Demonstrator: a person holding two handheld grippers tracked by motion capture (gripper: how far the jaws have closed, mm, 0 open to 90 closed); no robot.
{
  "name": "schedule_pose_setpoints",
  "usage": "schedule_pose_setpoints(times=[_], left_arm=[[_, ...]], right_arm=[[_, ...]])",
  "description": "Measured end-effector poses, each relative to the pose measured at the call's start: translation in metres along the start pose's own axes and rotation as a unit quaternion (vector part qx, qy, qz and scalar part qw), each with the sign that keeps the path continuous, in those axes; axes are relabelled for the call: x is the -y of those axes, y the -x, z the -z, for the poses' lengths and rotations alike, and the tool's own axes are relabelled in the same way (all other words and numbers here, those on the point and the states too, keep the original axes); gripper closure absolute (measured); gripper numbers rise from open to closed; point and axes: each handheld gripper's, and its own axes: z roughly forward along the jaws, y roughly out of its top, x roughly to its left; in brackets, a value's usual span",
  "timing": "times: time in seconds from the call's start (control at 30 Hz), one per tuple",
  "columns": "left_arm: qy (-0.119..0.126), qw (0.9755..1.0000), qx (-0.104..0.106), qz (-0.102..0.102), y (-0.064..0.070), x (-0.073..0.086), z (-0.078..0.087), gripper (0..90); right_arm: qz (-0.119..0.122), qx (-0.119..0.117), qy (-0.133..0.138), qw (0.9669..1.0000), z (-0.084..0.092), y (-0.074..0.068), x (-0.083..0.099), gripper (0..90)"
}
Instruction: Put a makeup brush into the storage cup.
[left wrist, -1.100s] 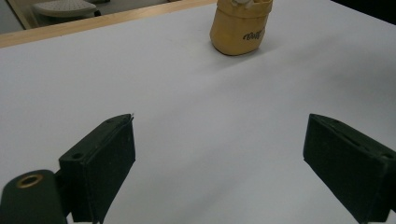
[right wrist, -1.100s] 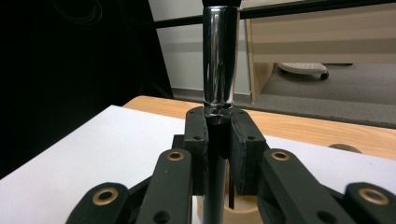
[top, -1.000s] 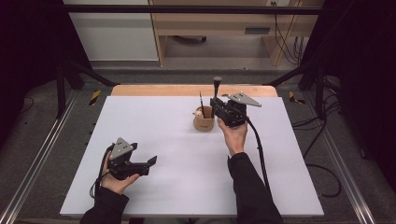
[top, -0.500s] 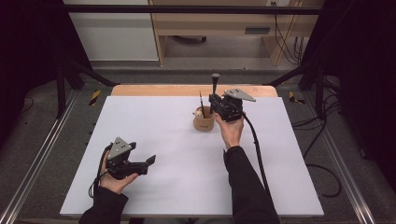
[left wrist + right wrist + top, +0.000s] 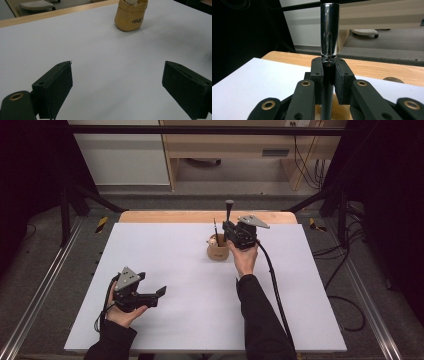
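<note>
A tan wooden cup point(image 5: 218, 251) stands at the middle back of the white table point(image 5: 200, 320); a thin dark stick point(image 5: 215, 229) and something white poke out of it. My right gripper point(image 5: 229, 227) hovers just right of and above the cup, shut on an upright tool with a dark shaft and chrome cylindrical top point(image 5: 229, 209). In the right gripper view the gripper point(image 5: 328, 67) clamps the shaft below the chrome top point(image 5: 329, 32), with the cup's rim point(image 5: 337, 106) underneath. My left gripper point(image 5: 159, 292) rests at the front left, open and holding nothing point(image 5: 117, 87), facing the cup point(image 5: 130, 17).
A wooden strip point(image 5: 200, 216) runs along the table's far edge. Beyond it stand black frame legs point(image 5: 320, 200) and a wooden desk point(image 5: 240, 145). Metal rails point(image 5: 45, 285) border both sides, and the right gripper's cable point(image 5: 272, 285) trails down the table.
The right gripper, still holding the tool upright, has drifted slightly left and down, nearer the cup. The left gripper has stayed put.
</note>
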Motion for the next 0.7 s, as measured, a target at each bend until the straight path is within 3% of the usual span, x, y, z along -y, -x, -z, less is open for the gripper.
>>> schedule_pose_setpoints(times=[0.7], left_arm=[[-0.001,1.0000,0.000,-0.002,0.001,0.000,0.000,9.1]], right_arm=[[0.002,0.003,-0.023,0.9997,-0.014,-0.002,0.015,78.8]])
